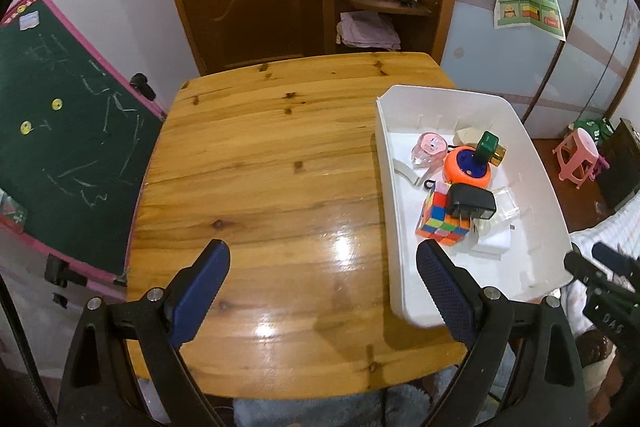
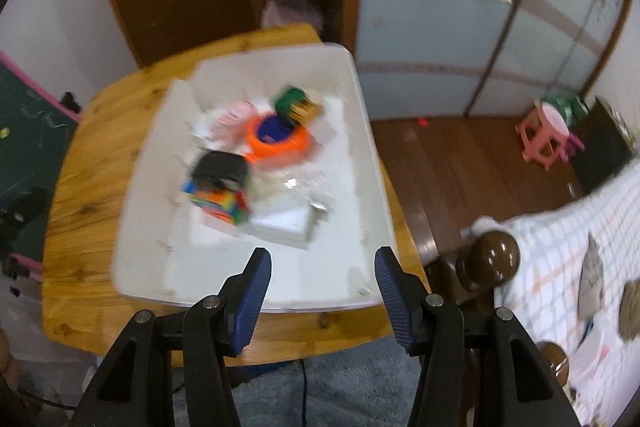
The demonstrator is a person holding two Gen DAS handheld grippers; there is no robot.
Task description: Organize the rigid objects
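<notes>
Empty right claw (image 2: 320, 291) above white bin (image 2: 360, 131) (blurred).

Wooden surface (image 1: 260, 167), glossy, with rounded corners, knots in the grain and bright glare patches toward its near edge. Its left and middle parts are bare. One thing rests directly on it: a white plastic bin (image 1: 548, 211), rectangular and open-topped, set along the right side with its long axis running from near to far. In the right wrist view the bin (image 2: 360, 131) covers most of the surface (image 2: 84, 227), and its right wall lies close to the surface's right edge. The surface stands over a grey-blue rug (image 2: 340, 387) at its near side.
</notes>
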